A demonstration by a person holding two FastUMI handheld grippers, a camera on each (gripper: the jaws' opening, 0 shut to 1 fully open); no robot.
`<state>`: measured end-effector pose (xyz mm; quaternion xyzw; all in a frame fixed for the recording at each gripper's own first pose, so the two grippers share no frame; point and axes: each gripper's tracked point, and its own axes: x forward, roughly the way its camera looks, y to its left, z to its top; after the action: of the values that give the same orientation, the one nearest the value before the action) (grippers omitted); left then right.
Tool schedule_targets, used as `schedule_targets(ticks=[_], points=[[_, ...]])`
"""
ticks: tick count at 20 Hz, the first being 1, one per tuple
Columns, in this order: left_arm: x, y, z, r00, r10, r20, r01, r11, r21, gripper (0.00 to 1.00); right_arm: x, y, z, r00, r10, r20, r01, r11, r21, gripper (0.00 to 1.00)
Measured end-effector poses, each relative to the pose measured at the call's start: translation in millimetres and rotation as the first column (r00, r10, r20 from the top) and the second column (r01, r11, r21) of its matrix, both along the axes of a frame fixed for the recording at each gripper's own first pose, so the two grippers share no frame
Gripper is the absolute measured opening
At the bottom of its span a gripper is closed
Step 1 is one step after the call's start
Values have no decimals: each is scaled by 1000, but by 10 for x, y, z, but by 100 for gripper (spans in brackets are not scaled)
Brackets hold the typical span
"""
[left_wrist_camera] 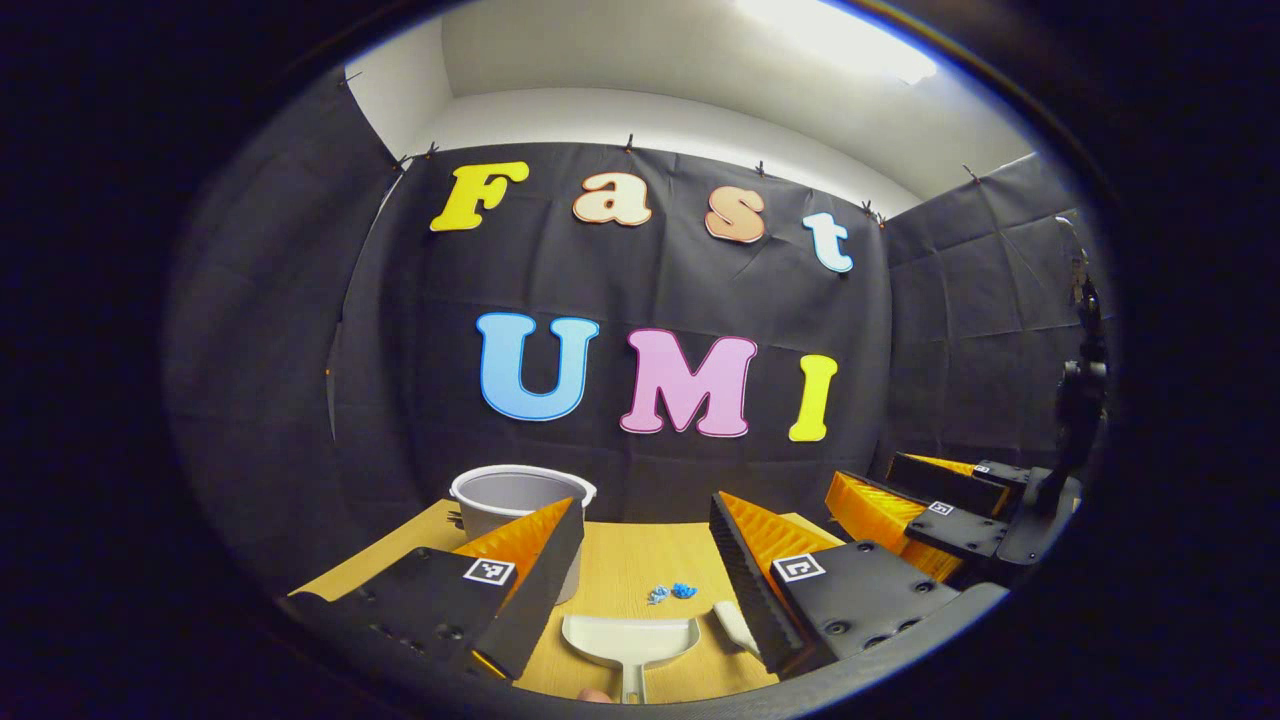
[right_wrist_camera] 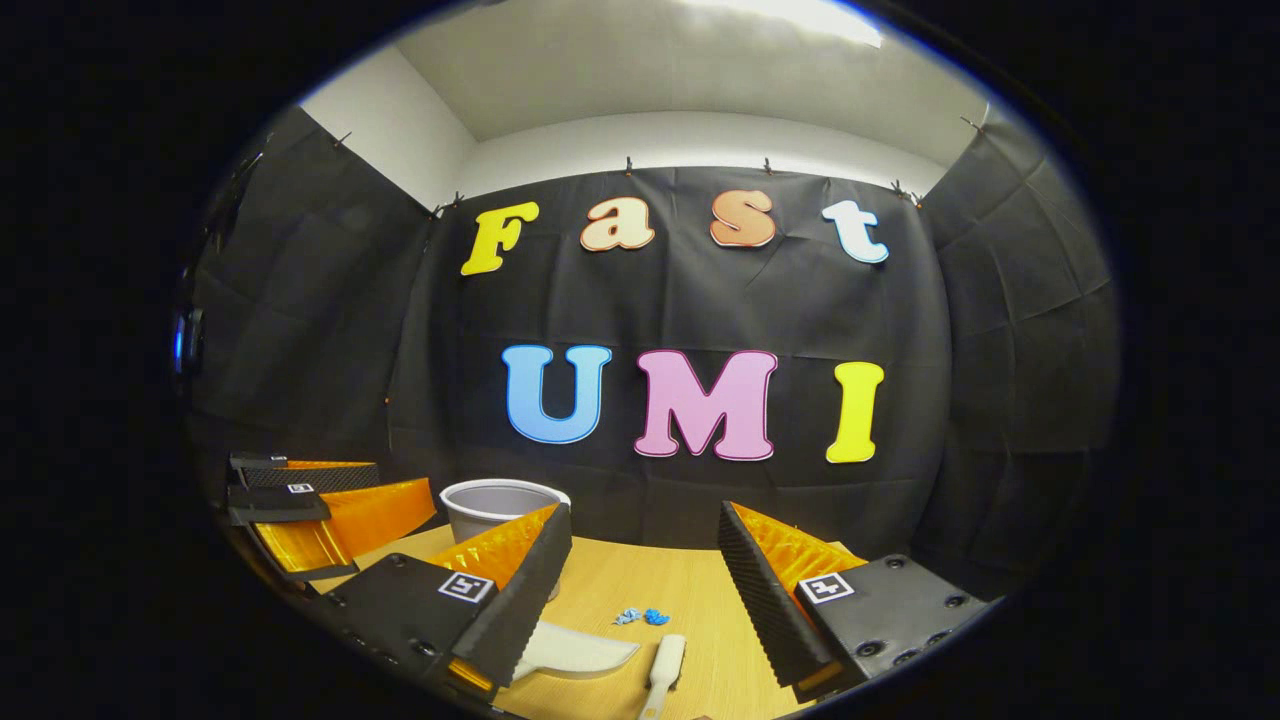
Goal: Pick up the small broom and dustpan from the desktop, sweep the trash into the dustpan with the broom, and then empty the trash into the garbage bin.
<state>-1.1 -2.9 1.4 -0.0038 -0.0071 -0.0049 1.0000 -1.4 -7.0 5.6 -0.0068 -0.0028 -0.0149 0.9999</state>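
The left tool (left_wrist_camera: 640,560) is seen held above the near edge of the wooden bench (left_wrist_camera: 640,560), its two fingers spread wide apart with nothing between them. Framed in the gap between those fingers, a white dustpan (left_wrist_camera: 630,640) lies flat on the bench, its handle pointing toward the camera and its mouth turned toward the back wall. Just beside the dustpan, to its right in the left gripper view, the small white broom (left_wrist_camera: 735,628) is partly hidden behind the tool's right finger. Small scraps of blue trash (left_wrist_camera: 672,592) are seen on the bench just beyond the dustpan's mouth. A grey garbage bin (left_wrist_camera: 520,510) stands upright at the far left of the bench, against the black cloth wall.

The right tool (right_wrist_camera: 640,580) is likewise shown with its fingers parted and empty, above the bench. In the right gripper view, the broom (right_wrist_camera: 663,668) lies between the fingers, the dustpan (right_wrist_camera: 575,652) sits to its left and is partly covered by the left finger, and the trash (right_wrist_camera: 640,616) lies farther back. The bin (right_wrist_camera: 492,505) is seen beyond the left finger. Each tool is also caught at the edge of the other's view, fingers open.
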Motion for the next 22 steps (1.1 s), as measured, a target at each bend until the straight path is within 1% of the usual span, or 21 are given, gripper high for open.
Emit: schedule_targets(ticks=[3,4,5,8,9,10,11,12,13,14,15,16,17,19,20,21,22], points=[[29,-42,0,1000,-27,6,27,1000,6,76,-11,-43,-34,1000,-23,-9,23,1000,-8,91],[34,-51,-21,999,-34,5,34,999,10,74,-9,-45,-40,1000,-28,-11,28,1000,-9,91],[45,-48,-48,999,-37,-5,37,999,15,76,-8,-44,-36,999,-33,-11,33,999,-10,91],[96,-72,-127,998,-57,-35,59,998,37,76,-7,-16,-70,999,-38,-21,38,999,-13,91],[115,-94,-118,997,-67,-31,69,996,48,74,-9,-10,-86,999,-38,-24,38,999,-15,91],[124,-110,-93,997,-75,-17,76,996,55,76,-12,-3,-100,999,-40,-29,39,999,-19,91],[122,-122,-66,997,-80,-8,80,995,54,76,-20,-13,-109,999,-43,-33,42,999,-23,95],[129,-135,-59,996,-85,-6,85,995,50,76,-15,-25,-110,998,-46,-34,45,999,-23,94],[133,-147,-78,996,-87,-5,87,995,48,76,-12,-31,-101,998,-49,-34,49,999,-21,91],[139,-150,-90,996,-88,-6,88,995,49,74,-10,-44,-98,998,-52,-32,52,999,-18,91],[137,-147,-92,996,-86,-7,86,995,51,76,-1,-47,-88,998,-55,-31,54,998,-15,91],[139,-131,-84,997,-81,-6,82,995,50,76,11,-50,-91,998,-57,-31,57,998,-13,94],[137,-117,-78,997,-80,-2,80,996,42,76,22,-53,-95,998,-59,-35,58,998,-10,91],[134,-166,-81,995,-104,-1,104,995,5,76,24,-58,-115,997,-64,-44,64,998,-8,91],[137,-166,-74,995,-104,-1,104,995,-7,76,39,-77,-132,996,-71,-52,71,997,-18,94],[142,-116,-86,996,-94,-3,94,995,-11,76,52,-85,-150,995,-74,-61,73,997,-29,91],[144,-101,-113,996,-88,-11,88,996,-9,76,54,-83,-168,995,-74,-68,72,997,-33,91]])
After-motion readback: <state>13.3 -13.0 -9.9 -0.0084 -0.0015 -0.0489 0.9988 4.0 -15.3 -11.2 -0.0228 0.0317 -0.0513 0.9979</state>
